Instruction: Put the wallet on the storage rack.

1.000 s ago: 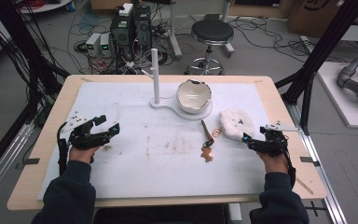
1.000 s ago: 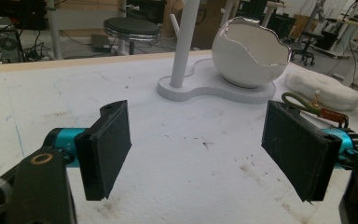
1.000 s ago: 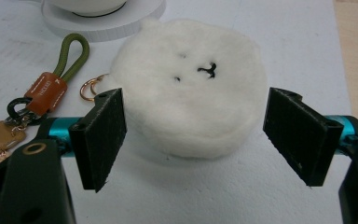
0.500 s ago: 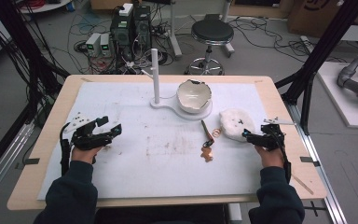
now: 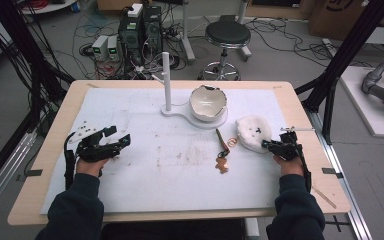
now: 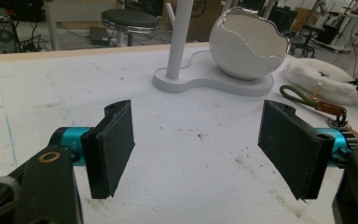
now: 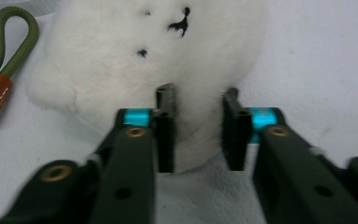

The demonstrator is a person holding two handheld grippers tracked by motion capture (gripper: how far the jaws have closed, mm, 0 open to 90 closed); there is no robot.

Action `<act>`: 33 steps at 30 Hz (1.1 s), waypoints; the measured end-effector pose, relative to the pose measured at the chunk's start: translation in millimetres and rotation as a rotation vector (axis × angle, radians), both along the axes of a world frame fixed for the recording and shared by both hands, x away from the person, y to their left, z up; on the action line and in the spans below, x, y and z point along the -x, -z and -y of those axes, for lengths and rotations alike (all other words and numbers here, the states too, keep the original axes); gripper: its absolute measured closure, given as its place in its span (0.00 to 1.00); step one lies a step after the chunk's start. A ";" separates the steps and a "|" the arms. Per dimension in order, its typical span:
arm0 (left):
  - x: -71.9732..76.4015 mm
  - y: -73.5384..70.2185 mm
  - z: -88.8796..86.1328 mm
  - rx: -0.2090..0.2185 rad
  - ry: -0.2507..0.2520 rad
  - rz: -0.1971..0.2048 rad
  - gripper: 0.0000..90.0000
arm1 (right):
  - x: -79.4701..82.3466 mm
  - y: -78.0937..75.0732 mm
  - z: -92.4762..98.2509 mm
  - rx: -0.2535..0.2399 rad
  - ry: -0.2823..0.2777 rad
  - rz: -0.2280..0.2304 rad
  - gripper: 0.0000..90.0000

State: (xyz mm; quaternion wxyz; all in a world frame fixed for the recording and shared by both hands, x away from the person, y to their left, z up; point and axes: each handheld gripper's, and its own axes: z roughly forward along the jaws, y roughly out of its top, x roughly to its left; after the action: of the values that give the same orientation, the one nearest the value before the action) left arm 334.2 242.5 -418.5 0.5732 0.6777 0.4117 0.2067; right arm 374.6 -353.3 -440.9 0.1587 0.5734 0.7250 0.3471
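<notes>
In the right gripper view, the right gripper [image 7: 196, 133] sits at the bottom middle of the frame. Its jaws have just been closing, and now they pinch the near edge of the fluffy white plush toy [image 7: 154, 51]. The toy fills the upper middle and has small black marks on it, maybe a face. At the far left lies a green loop strap [image 7: 14, 42] with a brown tag.

In the high view, the toy [image 5: 253, 132] lies at the right middle of the white table mat [image 5: 180, 170], right at the tip of the right gripper [image 5: 272, 146].

The left gripper [image 5: 116, 140] rests at the left middle of that frame. In the left gripper view its jaws stand wide open with nothing in them.

Farther up, in the middle, a cracked white eggshell bowl [image 5: 208, 102] sits on a flat white stand [image 5: 180, 112] with a tall white post [image 5: 166, 80].
</notes>
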 end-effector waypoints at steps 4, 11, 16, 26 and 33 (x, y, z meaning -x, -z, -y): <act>0.2 -0.7 2.3 0.007 0.013 -0.005 0.30 | 11.2 -17.7 -3.2 0.019 -0.034 0.111 0.92; -0.3 -3.6 17.3 0.019 0.071 -0.035 0.30 | 32.0 -47.3 -8.5 -0.047 -0.174 0.293 0.92; -0.5 -7.2 31.6 0.049 0.156 -0.043 0.30 | 43.3 -60.7 -30.3 -0.074 -0.377 0.365 0.92; 1.6 -13.9 64.8 0.074 0.319 -0.023 0.30 | 49.2 -73.3 -89.0 -0.147 -0.610 0.401 0.92; 0.9 -10.2 73.3 0.077 0.357 -0.048 0.30 | 48.2 -64.7 -126.0 -0.084 -0.733 0.367 0.92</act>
State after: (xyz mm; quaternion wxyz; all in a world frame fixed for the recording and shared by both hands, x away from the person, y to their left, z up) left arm 333.3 169.2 -408.2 0.6166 0.7221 0.3059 0.0696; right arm 326.4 -227.3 -376.2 0.1275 0.2118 0.8261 0.5064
